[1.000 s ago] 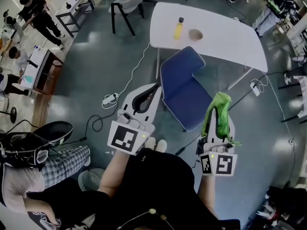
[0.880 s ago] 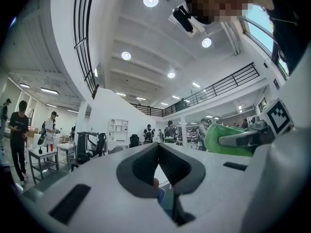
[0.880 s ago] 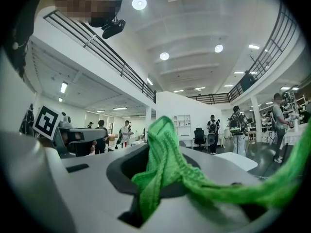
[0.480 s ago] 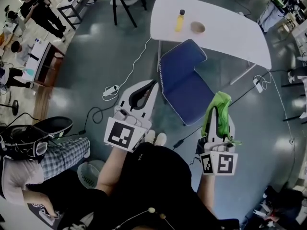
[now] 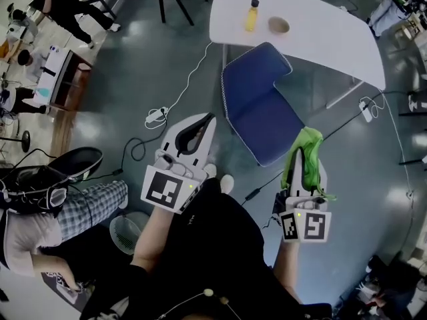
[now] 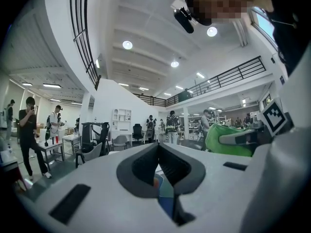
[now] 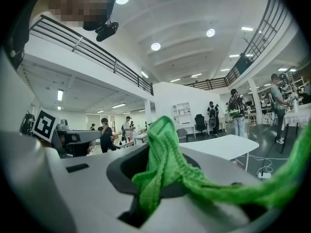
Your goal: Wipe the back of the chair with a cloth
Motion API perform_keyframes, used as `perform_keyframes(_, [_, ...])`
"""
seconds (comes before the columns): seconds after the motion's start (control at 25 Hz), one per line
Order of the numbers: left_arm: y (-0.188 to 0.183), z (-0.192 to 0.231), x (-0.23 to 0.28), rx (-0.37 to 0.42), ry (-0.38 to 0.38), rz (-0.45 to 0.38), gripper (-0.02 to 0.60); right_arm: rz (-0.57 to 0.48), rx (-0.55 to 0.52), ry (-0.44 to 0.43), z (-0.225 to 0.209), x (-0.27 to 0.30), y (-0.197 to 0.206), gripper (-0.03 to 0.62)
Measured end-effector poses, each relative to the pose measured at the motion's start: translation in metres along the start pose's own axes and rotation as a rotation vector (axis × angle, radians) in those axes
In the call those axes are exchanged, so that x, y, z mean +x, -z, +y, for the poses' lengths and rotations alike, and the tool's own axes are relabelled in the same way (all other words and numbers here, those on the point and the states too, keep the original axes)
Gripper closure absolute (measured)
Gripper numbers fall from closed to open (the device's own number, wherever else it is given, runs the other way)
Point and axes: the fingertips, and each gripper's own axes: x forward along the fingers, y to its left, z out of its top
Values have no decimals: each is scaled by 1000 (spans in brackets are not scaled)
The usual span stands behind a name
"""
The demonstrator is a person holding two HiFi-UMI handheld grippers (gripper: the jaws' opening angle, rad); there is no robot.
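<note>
Cloth still clamped, right gripper | chair slightly farther than before

Items counted: one blue chair; one white table beside the chair, bearing one bottle and one bowl; one green cloth near the chair.

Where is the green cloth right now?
Head view, lower right: the green cloth is clamped in the right hand-held gripper, at the near right edge of the blue chair.
</note>
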Motion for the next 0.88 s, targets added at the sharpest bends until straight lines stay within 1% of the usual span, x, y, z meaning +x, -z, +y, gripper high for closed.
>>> perform_keyframes(0.24, [4, 6, 10, -21, -3, 1, 580, 22, -3, 27, -14, 4, 3, 549])
perform_keyframes(0.4, [6, 15, 18, -33, 5, -3, 580, 32, -12, 40, -14, 14, 3, 549])
perform_keyframes(0.52, [4, 31, 28, -48, 1, -11, 580, 36, -22, 45, -11, 28, 0, 549])
perform_keyframes(0.68, [6, 55, 43, -49, -2, -17, 580, 39, -35, 50, -10, 55, -2, 549])
perform_keyframes(0.88, [19, 85, 59, -84, -14, -4, 580, 67, -56, 46, -3, 92, 2, 549])
